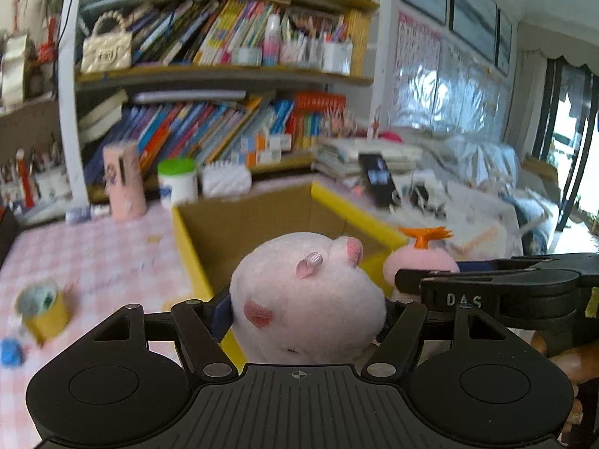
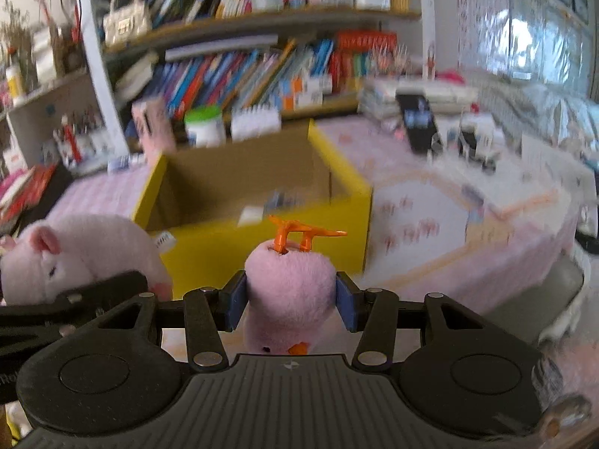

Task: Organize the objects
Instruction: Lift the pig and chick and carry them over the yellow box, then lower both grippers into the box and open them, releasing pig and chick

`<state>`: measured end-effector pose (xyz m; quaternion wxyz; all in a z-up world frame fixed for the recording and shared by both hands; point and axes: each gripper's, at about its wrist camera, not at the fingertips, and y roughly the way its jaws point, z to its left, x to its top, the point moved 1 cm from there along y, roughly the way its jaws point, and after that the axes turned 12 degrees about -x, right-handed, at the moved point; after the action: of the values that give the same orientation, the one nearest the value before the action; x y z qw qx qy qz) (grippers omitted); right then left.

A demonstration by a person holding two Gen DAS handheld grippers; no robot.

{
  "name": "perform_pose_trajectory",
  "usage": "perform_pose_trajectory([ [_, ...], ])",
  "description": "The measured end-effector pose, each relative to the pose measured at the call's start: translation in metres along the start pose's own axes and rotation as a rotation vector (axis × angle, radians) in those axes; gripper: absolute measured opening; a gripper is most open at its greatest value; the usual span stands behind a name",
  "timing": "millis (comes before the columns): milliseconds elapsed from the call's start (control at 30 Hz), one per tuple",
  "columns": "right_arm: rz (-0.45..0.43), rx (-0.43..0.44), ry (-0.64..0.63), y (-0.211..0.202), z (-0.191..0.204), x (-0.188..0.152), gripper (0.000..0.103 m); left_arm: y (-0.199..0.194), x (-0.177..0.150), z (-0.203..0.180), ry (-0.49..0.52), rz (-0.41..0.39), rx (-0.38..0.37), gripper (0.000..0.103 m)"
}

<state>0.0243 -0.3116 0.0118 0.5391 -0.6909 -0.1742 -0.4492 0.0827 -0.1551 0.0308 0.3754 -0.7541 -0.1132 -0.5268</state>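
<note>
Carrying two plush toys toward the yellow cardboard box: left gripper clamped on the white plush pig, right gripper pinching the pink plush with the orange propeller. Both hanging just short of the near wall, side by side and nearly touching. Risk of snagging the propeller on the rim, or bumping the neighbouring tongs. Plenty of open room inside; checked tablecloth free to the left
</note>
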Motion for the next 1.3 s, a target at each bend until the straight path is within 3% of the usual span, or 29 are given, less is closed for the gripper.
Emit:
perform_pose_trajectory([
  [167,-0.121,0.007,0.001,0.015,-0.017,0.044,0.046,0.033,0.03,0.005,0.02,-0.037,0.056,0.07],
  [333,-0.155,0.035,-0.036,0.046,-0.024,0.08,0.046,0.074,0.035,0.019,-0.001,0.034,0.141,0.07],
  [567,-0.12,0.124,-0.139,0.092,-0.005,0.099,0.046,0.116,0.026,0.027,0.019,0.162,0.214,0.07],
  [767,-0.065,0.196,-0.227,0.124,0.015,0.099,0.047,0.139,0.018,0.031,0.015,0.244,0.207,0.071],
  [967,0.033,0.256,-0.291,0.15,0.032,0.095,0.047,0.144,0.017,0.036,-0.002,0.254,0.22,0.077],
  [1100,0.032,0.256,-0.317,0.159,0.038,0.091,0.047,0.141,0.017,0.032,0.045,0.225,0.25,0.087],
  [1300,0.085,0.27,-0.315,0.175,0.043,0.087,0.047,0.134,0.018,0.027,0.081,0.196,0.239,0.088],
])
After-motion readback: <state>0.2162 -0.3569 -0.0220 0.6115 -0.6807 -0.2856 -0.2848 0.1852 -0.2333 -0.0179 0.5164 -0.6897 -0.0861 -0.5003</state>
